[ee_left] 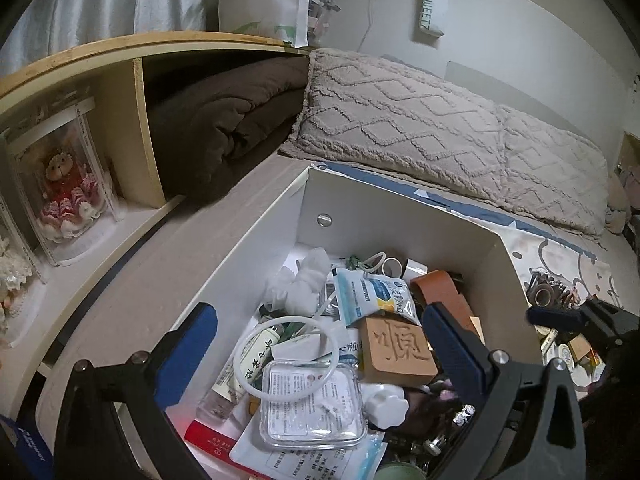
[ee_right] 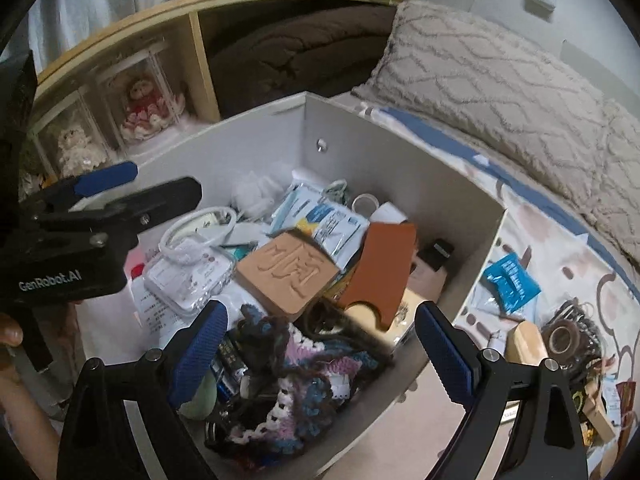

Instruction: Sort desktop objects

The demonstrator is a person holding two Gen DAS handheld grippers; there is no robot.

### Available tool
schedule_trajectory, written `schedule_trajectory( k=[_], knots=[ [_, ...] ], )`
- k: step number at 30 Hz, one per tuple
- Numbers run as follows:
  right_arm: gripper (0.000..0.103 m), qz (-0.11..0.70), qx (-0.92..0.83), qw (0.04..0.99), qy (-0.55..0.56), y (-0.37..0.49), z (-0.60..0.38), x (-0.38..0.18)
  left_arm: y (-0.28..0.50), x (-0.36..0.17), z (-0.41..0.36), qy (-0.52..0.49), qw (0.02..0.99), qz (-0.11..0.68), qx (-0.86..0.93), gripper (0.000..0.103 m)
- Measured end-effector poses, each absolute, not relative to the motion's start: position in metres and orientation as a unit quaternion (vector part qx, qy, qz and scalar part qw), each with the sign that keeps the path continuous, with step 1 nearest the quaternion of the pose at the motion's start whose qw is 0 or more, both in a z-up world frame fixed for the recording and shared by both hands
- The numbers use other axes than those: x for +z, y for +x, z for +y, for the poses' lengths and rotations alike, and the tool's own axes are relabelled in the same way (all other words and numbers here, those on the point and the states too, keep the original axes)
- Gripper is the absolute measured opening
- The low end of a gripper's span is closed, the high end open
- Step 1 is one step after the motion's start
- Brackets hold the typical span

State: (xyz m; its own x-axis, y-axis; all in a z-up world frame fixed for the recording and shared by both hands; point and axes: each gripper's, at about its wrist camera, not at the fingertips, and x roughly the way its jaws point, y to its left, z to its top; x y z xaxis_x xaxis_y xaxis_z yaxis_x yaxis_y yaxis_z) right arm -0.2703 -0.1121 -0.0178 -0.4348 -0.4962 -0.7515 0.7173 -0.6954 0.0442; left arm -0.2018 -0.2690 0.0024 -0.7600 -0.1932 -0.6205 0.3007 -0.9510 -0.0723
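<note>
— How many boxes? 
— One white box (ee_right: 472, 216), crammed full. 
— And in it? 
— One carved tan block (ee_right: 288, 274), one orange-brown leather piece (ee_right: 380, 272), one white ring (ee_left: 286, 356), one clear lidded case (ee_left: 312, 408), one crocheted yarn piece (ee_right: 296, 364). Two blue-and-white sachets (ee_left: 374, 294), perhaps more under the heap; it's hard to tell. 
— Outside the box? 
— One blue packet (ee_right: 510, 280), one brown tape roll (ee_right: 564, 336). 
— On the shelf? 
— Two cased dolls: one red doll (ee_right: 142, 106), one cream doll (ee_right: 76, 150). 
— Pillows? 
— Two textured pillows (ee_left: 400, 120).
</note>
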Motion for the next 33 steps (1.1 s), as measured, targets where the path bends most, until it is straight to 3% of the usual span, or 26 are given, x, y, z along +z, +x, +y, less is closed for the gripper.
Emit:
schedule_trajectory(
  k=[11,19,33],
  knots=[
    [0.103,0.108,-0.852,0.357,0.367,-0.260,-0.093,-0.009,-0.193,0.002,-0.254,0.311,0.150,0.061,-0.937,0.103],
    [0.103,0.093,-0.874,0.351,0.322,-0.239,-0.070,0.004,-0.174,0.016,-0.241,0.291,0.140,0.086,-0.942,0.103],
    [0.103,0.072,-0.898,0.341,0.267,-0.190,-0.009,0.028,-0.105,0.020,-0.201,0.257,0.152,0.035,-0.954,0.103]
  ],
)
